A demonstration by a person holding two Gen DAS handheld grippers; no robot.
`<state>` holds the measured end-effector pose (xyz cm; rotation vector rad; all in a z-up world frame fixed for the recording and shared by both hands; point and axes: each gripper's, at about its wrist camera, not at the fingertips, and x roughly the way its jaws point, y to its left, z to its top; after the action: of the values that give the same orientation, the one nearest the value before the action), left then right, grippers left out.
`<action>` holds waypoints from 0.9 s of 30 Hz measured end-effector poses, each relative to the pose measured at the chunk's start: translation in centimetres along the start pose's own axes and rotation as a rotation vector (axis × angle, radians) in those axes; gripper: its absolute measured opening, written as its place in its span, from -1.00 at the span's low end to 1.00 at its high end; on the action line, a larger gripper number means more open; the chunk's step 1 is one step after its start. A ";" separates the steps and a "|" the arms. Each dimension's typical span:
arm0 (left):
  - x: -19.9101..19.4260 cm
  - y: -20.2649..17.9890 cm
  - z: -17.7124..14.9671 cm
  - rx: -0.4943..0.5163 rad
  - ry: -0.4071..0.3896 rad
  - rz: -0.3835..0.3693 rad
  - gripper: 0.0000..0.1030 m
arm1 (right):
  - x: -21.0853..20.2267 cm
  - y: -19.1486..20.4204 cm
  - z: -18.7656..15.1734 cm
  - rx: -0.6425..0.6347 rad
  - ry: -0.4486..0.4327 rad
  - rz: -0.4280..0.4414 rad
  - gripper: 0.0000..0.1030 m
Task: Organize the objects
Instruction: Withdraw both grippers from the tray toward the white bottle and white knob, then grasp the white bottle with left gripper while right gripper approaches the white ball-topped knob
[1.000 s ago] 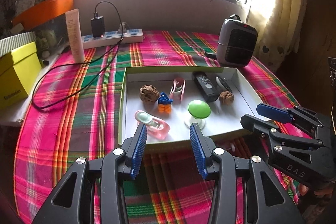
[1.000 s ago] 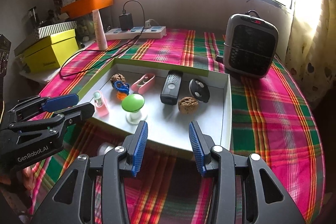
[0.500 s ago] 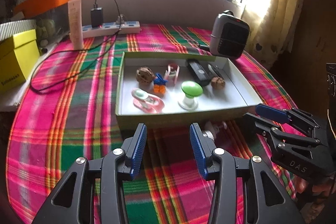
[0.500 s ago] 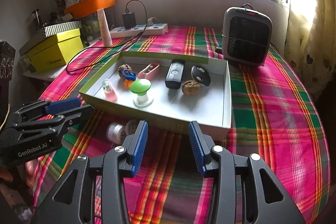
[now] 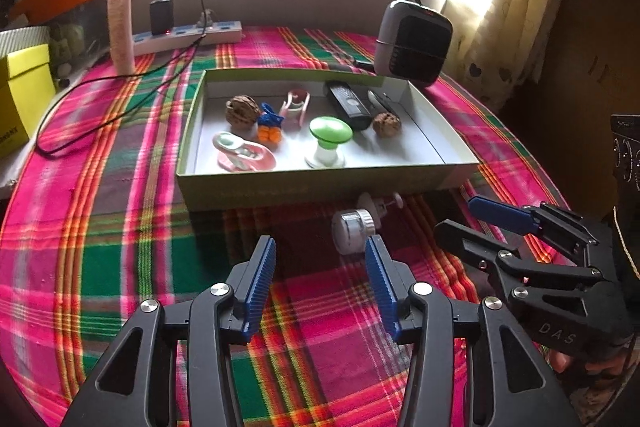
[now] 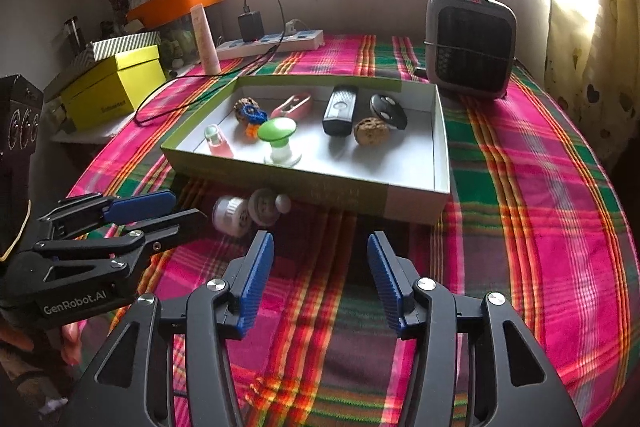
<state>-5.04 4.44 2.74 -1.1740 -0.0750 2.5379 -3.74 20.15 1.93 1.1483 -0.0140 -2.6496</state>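
Observation:
A shallow white box [image 5: 320, 183] [image 6: 440, 147] sits on the plaid cloth. It holds two walnuts [image 5: 242, 109] [image 6: 371, 131], a green-capped mushroom toy [image 5: 330, 133] [image 6: 277, 131], a black remote [image 5: 346, 99] [image 6: 340, 105], pink clips [image 5: 244, 153] and a blue-orange trinket [image 5: 269, 125]. In front of the box lie a small white jar [image 5: 352, 229] [image 6: 230, 215] and a white knob piece [image 5: 374, 205] [image 6: 265, 205]. My left gripper [image 5: 320, 267] [image 6: 160, 211] hovers just short of the jar, jaws opening, nothing between them. My right gripper [image 6: 320, 267] [image 5: 472, 215] hangs over bare cloth, jaws opening, empty.
A grey fan heater [image 5: 412, 41] [image 6: 470, 43] stands behind the box at the right. A power strip with charger and cable [image 5: 188, 33], a tall tube [image 5: 120, 27] and a yellow box [image 6: 116, 85] occupy the far left. Curtain hangs at the right.
Both grippers drew back toward me and lower, so the box looks farther away. The jar and knob in front of the box came into view. Both pairs of jaws widened.

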 end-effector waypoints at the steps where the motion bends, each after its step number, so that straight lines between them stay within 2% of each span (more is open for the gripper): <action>1: 0.1 -0.1 -0.1 0.002 0.003 -0.002 -0.12 | 0.0 -0.1 -0.1 0.006 0.003 0.001 -0.02; 15: 2.1 -1.2 0.0 0.026 0.041 -0.005 -0.11 | 0.2 -0.7 -0.9 0.029 0.030 -0.012 -0.02; 27: 2.8 -1.3 0.5 0.035 0.030 0.005 -0.15 | 0.4 -0.7 -1.0 0.028 0.039 -0.016 -0.02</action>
<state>-6.71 6.58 1.29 -1.1996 -0.0202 2.5143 -3.43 20.81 0.88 1.2129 -0.0352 -2.6482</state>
